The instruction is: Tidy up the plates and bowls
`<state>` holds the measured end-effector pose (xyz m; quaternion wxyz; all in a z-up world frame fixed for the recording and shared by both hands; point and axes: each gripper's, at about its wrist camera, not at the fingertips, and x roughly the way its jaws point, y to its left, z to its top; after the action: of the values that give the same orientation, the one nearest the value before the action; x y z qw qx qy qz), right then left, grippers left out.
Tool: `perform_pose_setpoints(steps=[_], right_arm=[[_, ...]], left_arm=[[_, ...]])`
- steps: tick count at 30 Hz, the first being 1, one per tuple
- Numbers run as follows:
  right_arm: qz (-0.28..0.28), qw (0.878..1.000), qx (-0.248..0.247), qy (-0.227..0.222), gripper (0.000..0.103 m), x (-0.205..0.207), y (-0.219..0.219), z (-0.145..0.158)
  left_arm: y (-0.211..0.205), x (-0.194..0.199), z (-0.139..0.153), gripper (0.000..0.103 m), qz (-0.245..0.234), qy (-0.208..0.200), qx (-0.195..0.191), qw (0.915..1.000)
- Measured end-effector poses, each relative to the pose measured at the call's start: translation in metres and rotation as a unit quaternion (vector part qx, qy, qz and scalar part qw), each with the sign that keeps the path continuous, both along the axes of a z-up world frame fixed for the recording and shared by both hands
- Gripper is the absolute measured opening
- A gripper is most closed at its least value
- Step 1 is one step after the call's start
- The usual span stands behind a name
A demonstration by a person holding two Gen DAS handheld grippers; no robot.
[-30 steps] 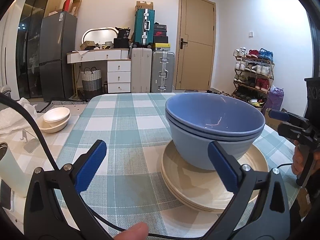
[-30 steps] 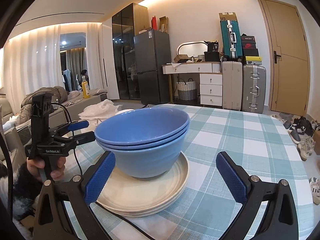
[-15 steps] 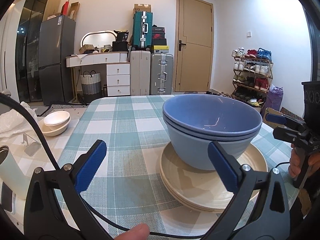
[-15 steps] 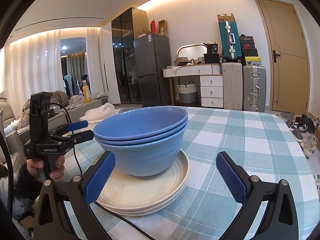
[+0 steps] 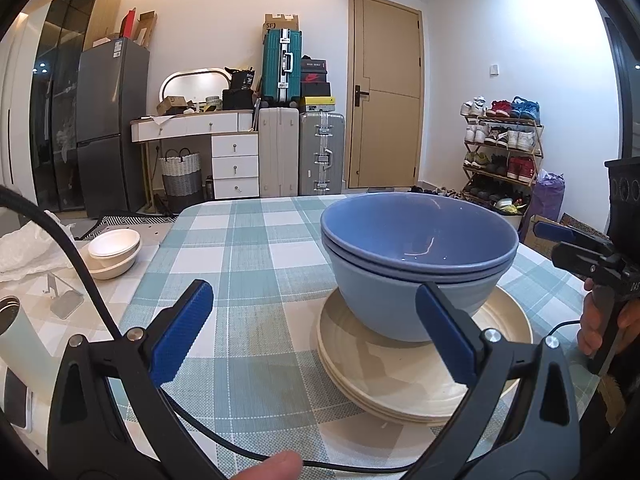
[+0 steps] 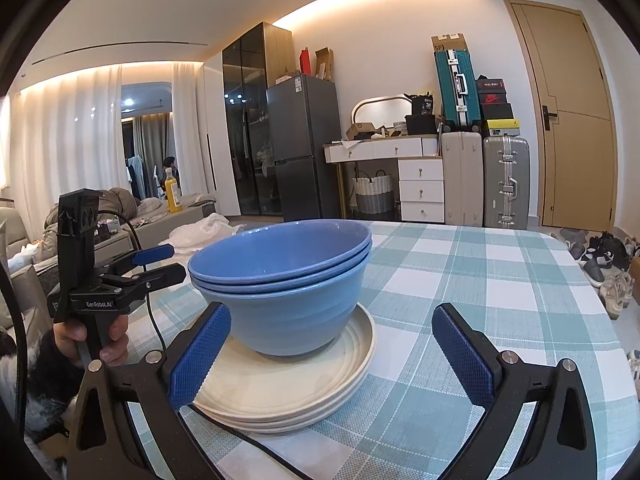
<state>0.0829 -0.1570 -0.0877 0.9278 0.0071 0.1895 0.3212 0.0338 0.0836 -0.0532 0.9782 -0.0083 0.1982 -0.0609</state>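
Three nested blue bowls [image 5: 416, 264] [image 6: 280, 280] stand upright on a stack of cream plates [image 5: 424, 364] [image 6: 288, 388] on the checked tablecloth. My left gripper [image 5: 312, 288] is open and empty, with the stack just beyond its right finger. My right gripper [image 6: 332, 308] is open too, with the stack ahead of its left finger and nothing held. Each gripper also shows in the other's view, held by a hand: the right gripper [image 5: 576, 248] to the right of the bowls, the left gripper [image 6: 160, 264] to their left.
Small white bowls [image 5: 114, 248], a clear phone stand [image 5: 60, 296] and a white tumbler [image 5: 12, 332] sit on a side surface to the left. A black cable [image 5: 240, 452] runs along the near table edge. Checked cloth [image 6: 500, 280] stretches right of the stack.
Both views have shifted slightly, the room sitting a little higher in frame. The bowls and plates have not moved, and both grippers stay open.
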Motion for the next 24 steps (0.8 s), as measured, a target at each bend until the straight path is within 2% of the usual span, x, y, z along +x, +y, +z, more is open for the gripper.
perform_pose_setpoints(steps=[24], right_arm=[[0.003, 1.0, -0.006, -0.007, 0.103, -0.0055, 0.0041, 0.0002]], left_arm=[[-0.001, 0.0021, 0.0015, 0.101, -0.002, -0.005, 0.002, 1.0]])
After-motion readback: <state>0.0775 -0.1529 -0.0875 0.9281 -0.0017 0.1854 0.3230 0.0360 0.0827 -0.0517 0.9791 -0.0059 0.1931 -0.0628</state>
